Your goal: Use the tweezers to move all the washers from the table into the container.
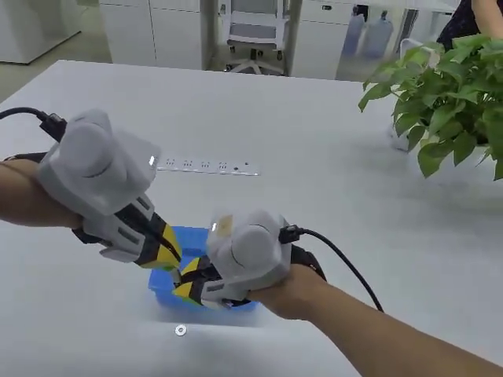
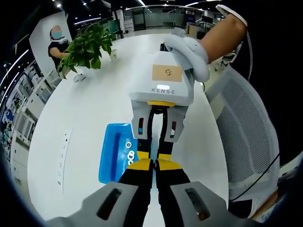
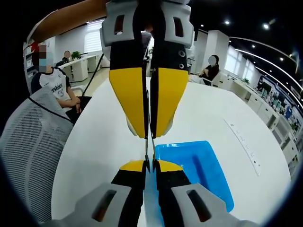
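Observation:
Over the blue container (image 1: 163,289) my two grippers meet tip to tip. The left gripper (image 1: 171,253) comes in from the left and the right gripper (image 1: 187,281) from the right. In the right gripper view a thin sliver of the metal tweezers (image 3: 146,149) runs from my right gripper (image 3: 147,165) up into the left gripper (image 3: 147,133). Both pairs of yellow jaws are pressed together on it. The left gripper view shows my left gripper (image 2: 154,165) facing the right gripper (image 2: 154,153), with several washers (image 2: 129,152) lying in the container (image 2: 111,158). One washer (image 1: 181,330) lies on the table in front of the container.
A white power strip (image 1: 206,166) lies flat on the table behind the grippers. A potted plant (image 1: 448,94) stands at the far right. An office chair (image 1: 255,31) is beyond the table's far edge, and a mesh chair (image 3: 28,156) is beside the table.

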